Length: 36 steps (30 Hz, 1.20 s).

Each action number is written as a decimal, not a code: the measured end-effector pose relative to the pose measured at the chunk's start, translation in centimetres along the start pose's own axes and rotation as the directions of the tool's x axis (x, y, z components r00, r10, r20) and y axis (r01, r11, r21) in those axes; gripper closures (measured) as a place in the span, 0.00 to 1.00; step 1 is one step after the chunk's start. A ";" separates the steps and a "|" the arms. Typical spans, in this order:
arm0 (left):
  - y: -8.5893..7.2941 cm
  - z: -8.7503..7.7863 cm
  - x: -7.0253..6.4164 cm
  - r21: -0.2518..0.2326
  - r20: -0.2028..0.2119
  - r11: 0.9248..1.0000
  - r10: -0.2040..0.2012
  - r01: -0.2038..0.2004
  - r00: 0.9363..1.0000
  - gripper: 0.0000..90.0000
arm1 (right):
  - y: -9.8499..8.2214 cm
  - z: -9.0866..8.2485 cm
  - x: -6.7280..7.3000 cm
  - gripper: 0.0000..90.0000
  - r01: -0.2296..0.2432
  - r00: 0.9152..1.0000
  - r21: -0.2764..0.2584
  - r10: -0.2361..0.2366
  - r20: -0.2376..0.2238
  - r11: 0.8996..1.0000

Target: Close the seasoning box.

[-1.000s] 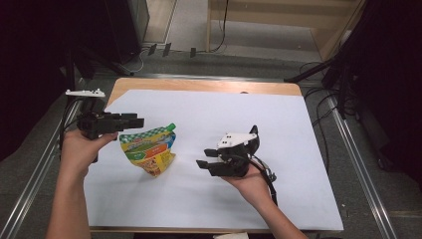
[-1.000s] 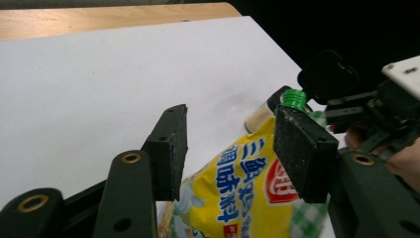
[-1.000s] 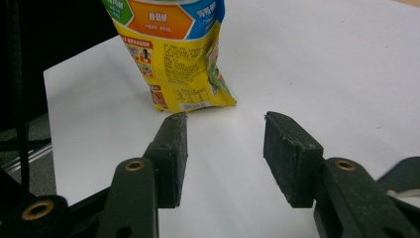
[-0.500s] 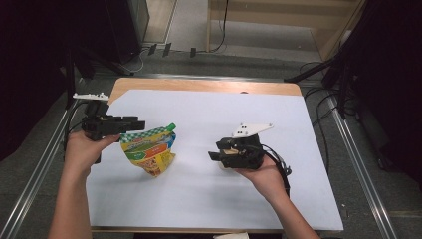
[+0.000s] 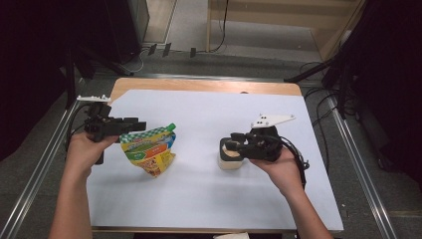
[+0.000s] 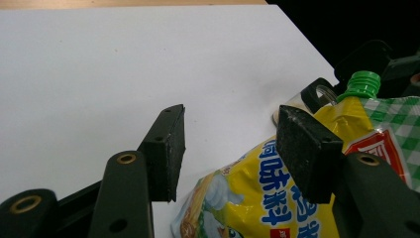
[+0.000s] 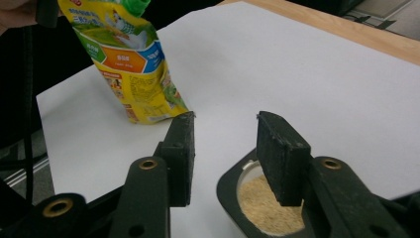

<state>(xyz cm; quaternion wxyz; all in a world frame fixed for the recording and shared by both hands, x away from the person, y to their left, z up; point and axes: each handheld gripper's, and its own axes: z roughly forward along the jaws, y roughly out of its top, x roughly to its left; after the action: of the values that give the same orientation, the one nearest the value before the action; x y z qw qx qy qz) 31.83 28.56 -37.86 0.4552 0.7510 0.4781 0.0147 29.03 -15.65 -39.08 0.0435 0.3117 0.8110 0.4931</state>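
Observation:
A yellow spouted pouch [image 5: 149, 152] with a green cap stands tilted on the white sheet at the left. My left gripper [image 5: 138, 124] sits level at the pouch's top. In the left gripper view its jaws [image 6: 233, 114] stand open. The gap between the pads is bare and the pouch [image 6: 247, 198] lies by the right jaw. A small cup [image 5: 228, 160] with a black rim holds beige granules. My right gripper [image 5: 233, 144] hovers just over it and its jaws have just been closing. They [image 7: 226, 121] straddle the cup's rim [image 7: 225, 191] without pressing on it.
A white sheet [image 5: 209, 199] covers the wooden table [image 5: 199, 85]. Metal rails run along both sides. Cables trail on the floor behind and to the right.
My right hand has lifted and shifted right, so the cup now shows beneath its jaws. The left gripper and the pouch have stayed put.

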 end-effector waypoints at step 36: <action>-0.4 0.2 0.6 0.000 0.001 1.000 -0.015 0.015 1.000 0.47 | -1.5 -5.3 -5.9 1.00 -0.124 0.984 -0.024 0.126 0.124 0.992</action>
<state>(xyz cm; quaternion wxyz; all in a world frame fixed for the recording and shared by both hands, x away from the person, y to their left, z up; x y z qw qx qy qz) 31.95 28.93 -38.46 0.4556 0.7474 0.4834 0.0109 31.03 -23.42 -39.03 0.0658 0.3917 0.7815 0.4811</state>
